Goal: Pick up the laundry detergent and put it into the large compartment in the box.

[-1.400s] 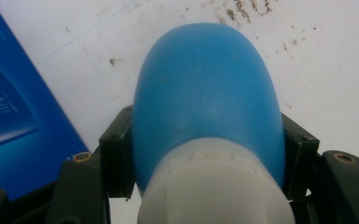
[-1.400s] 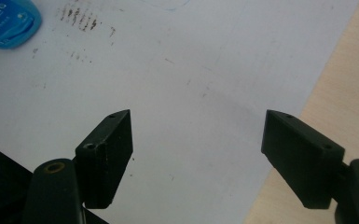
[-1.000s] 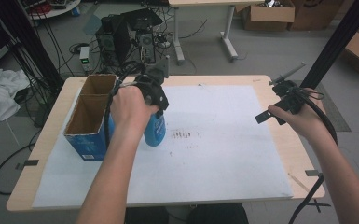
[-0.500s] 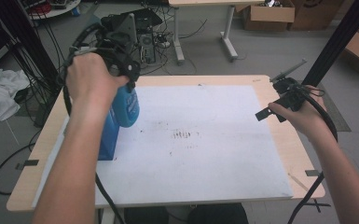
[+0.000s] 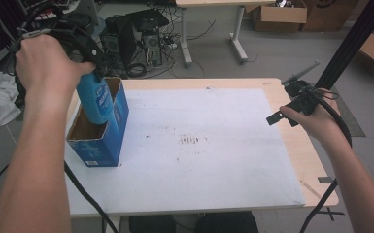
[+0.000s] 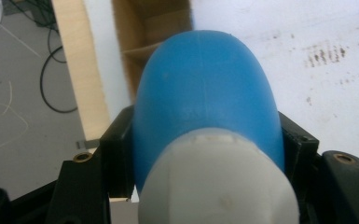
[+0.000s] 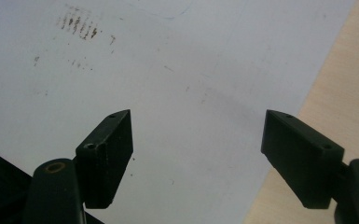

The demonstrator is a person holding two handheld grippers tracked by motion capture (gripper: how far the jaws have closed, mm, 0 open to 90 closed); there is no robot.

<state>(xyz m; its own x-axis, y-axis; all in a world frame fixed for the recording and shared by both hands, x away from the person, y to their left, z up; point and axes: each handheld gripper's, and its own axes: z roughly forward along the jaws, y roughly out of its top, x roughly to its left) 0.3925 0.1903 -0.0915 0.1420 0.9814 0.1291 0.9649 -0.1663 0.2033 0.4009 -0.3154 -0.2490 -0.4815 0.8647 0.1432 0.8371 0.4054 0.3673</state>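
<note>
L tool (image 6: 205, 154) clamps a blue bottle (image 5: 94, 99) by its neck, long axis near upright, base dipping into the open blue box (image 5: 108, 141) at the tabletop's (image 5: 281, 97) L edge, directly below. R tool (image 7: 196, 154) is wide open w/ nothing between, hovering well apart near the R edge.

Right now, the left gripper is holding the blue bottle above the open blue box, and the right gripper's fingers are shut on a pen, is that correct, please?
Not quite. The right gripper holds nothing: the right gripper view shows its fingers wide apart over the white sheet. The rest stands: the left gripper clamps the blue bottle above the open blue box.
</note>
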